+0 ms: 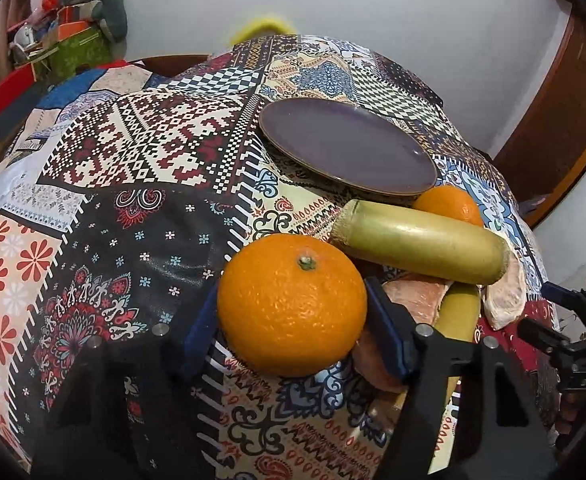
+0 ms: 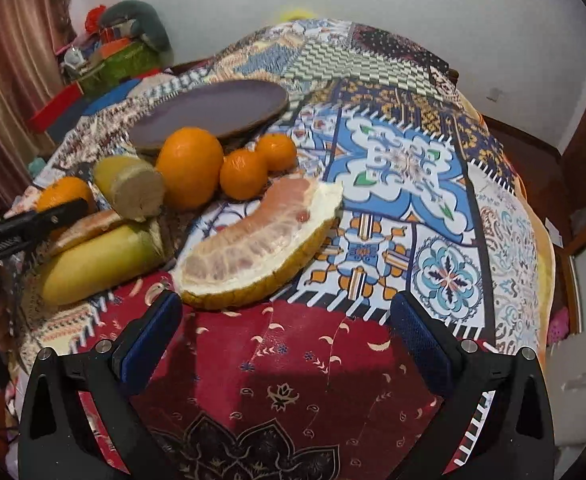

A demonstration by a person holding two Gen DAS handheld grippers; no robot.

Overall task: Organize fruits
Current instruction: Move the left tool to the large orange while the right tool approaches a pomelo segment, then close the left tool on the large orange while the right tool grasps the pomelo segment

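Left tongs (image 1: 291, 312) grip the orange (image 1: 292, 305), with the dark plate (image 1: 347, 148) at one o'clock, nearer this hand. Right tongs (image 2: 285, 332) gape empty; the pomelo wedge (image 2: 259, 246) lies at twelve, long axis crosswise.

I see a table draped in a patchwork-print cloth (image 2: 409, 160) of red, blue and cream panels. Past its far left edge sits a heap of green and orange gift boxes (image 1: 73, 46) with a grey stuffed cushion (image 1: 105, 4) on top. A plain white wall (image 1: 413, 20) stands behind.
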